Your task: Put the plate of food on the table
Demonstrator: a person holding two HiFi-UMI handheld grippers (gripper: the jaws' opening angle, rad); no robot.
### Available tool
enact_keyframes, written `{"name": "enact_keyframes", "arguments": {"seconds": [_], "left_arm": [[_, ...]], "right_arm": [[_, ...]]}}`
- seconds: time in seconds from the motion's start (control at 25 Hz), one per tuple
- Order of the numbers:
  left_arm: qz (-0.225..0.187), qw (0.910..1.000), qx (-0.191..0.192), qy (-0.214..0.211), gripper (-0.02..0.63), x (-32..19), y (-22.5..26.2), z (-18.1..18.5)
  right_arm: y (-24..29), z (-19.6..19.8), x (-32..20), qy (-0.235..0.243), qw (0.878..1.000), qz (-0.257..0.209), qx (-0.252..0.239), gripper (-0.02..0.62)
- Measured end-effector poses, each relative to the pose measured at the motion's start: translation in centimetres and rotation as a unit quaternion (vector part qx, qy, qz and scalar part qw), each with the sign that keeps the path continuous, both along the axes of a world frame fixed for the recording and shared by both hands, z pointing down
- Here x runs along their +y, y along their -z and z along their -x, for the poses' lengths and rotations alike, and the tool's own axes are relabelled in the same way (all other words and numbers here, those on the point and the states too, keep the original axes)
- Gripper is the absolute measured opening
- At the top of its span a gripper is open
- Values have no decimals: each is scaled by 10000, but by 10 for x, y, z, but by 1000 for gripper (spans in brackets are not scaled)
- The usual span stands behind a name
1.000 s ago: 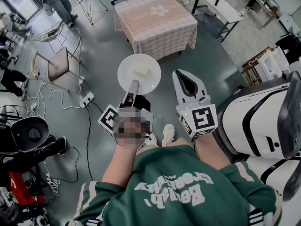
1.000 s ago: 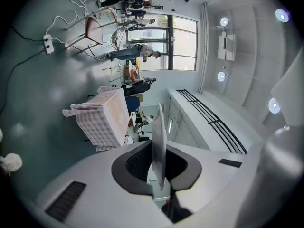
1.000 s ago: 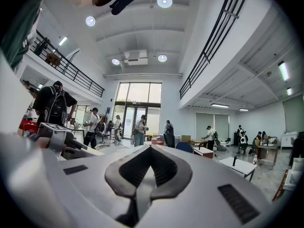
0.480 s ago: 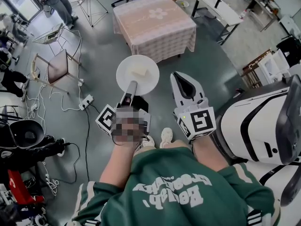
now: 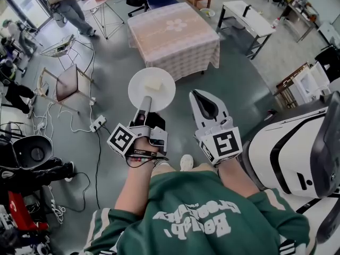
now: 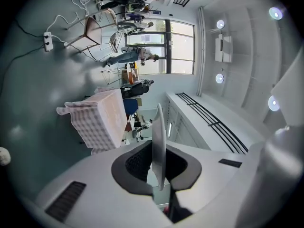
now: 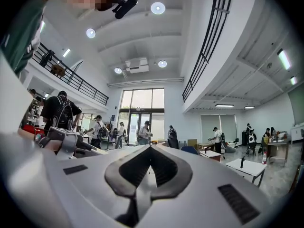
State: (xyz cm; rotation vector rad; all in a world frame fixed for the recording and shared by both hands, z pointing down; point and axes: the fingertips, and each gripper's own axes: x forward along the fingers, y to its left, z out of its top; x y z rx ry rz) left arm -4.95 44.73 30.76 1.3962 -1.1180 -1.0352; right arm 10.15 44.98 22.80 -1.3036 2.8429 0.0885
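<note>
Left gripper (image 5: 147, 100) pointing level, away from the person; its jaws pinch the near rim of a round white ceramic plate (image 5: 139, 84); in the left gripper view the plate (image 6: 158, 132) shows edge-on, running straight out from between the two dark pads (image 6: 137, 163), both pads against it.

Plate carried flat in the air over the grey-green floor (image 5: 106, 89), straight ahead of the left gripper's tips; a pale yellowish block of food (image 5: 155, 83) sits on it a little past centre, on the side away from the jaws.

Plate lies near the front side of the square table with a pink checked cloth (image 5: 172, 33) but not on it; table top bare apart from a white flower motif on the cloth; same table seen ahead in the left gripper view (image 6: 102, 120).

Right gripper (image 5: 198, 94) beside the left one, apart from the plate, also level; its jaws pressed together at the tips with nothing between them, confirmed in the right gripper view (image 7: 149, 148).

Writing: white lettering across the person's green sweatshirt (image 5: 191, 222), seen upside down, not clear enough to read; black-and-white square marker cube on each gripper (image 5: 123, 139), patterns only, no words.
</note>
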Motion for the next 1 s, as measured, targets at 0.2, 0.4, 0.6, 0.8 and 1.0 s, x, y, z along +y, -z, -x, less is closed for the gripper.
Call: {"name": "enact_keyframes", "arguments": {"seconds": [0.2,0.4,0.6,0.8,1.0], "left_arm": [[-89,9999,-47,12,29,-10,5,-17],[-93,9999,-80,-26,29,-16,5,-32],[-68,9999,-73,-43,29,-20,6,-40],[-41,9999,-109,-77,29,-21,5,-40],[-77,9999,-114,-91,29,-28,3,-39]], "right_arm": [[-1,-20,-5,12,10000,-62,16,17],[0,-34,-9,26,10000,-93,0,16],[-2,-41,-13,25,10000,-42,-36,15],[-6,-43,-13,2,10000,9,-30,16],[-8,-42,-18,10,10000,-45,-5,16]]}}
